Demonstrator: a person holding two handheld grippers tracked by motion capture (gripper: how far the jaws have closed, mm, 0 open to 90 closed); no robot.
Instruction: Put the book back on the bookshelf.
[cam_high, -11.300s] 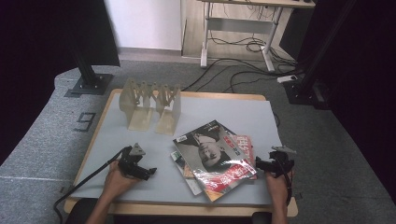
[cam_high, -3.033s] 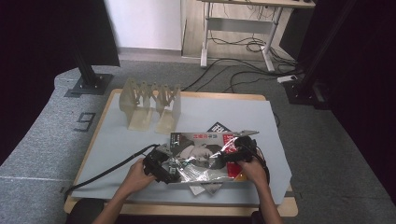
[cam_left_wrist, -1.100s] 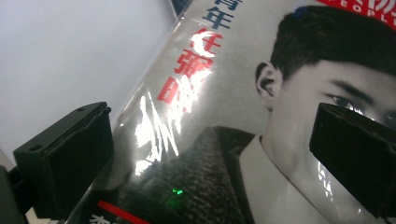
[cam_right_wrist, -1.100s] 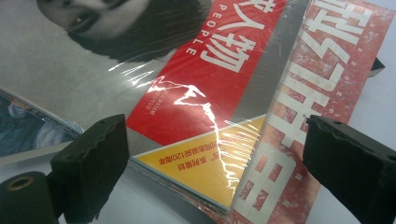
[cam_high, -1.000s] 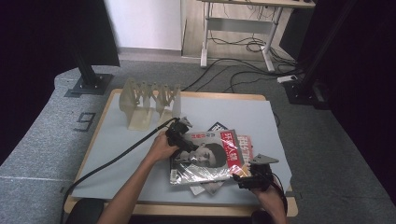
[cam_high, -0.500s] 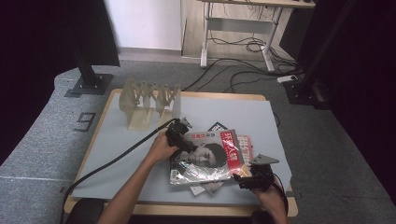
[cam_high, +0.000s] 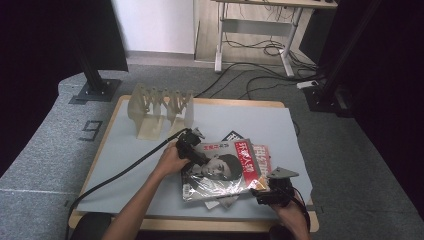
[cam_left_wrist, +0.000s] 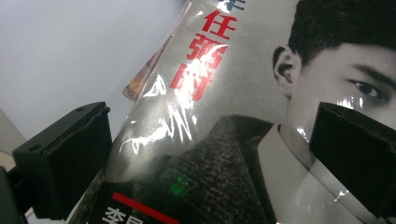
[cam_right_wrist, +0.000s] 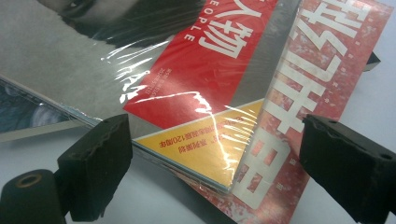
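While magazines (cam_high: 222, 172) lie stacked | grey mat (cam_high: 125, 150) on table | carpeted floor (cam_high: 45, 150)

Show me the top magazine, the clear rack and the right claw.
Top magazine (cam_high: 220, 172), high view, middle of its cover.
Clear rack (cam_high: 150, 107), high view, its left half.
Right claw (cam_high: 262, 192), high view, between its fingertips.

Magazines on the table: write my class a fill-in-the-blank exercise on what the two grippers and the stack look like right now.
1. The top magazine is wrapped in shiny ____ film.
2. The left gripper has its jaws ____ over the cover.
3. The right gripper faces the stack's near ____ corner.
4. The clear rack stands at the table's ____ edge.

Missing words: plastic; open; right; far
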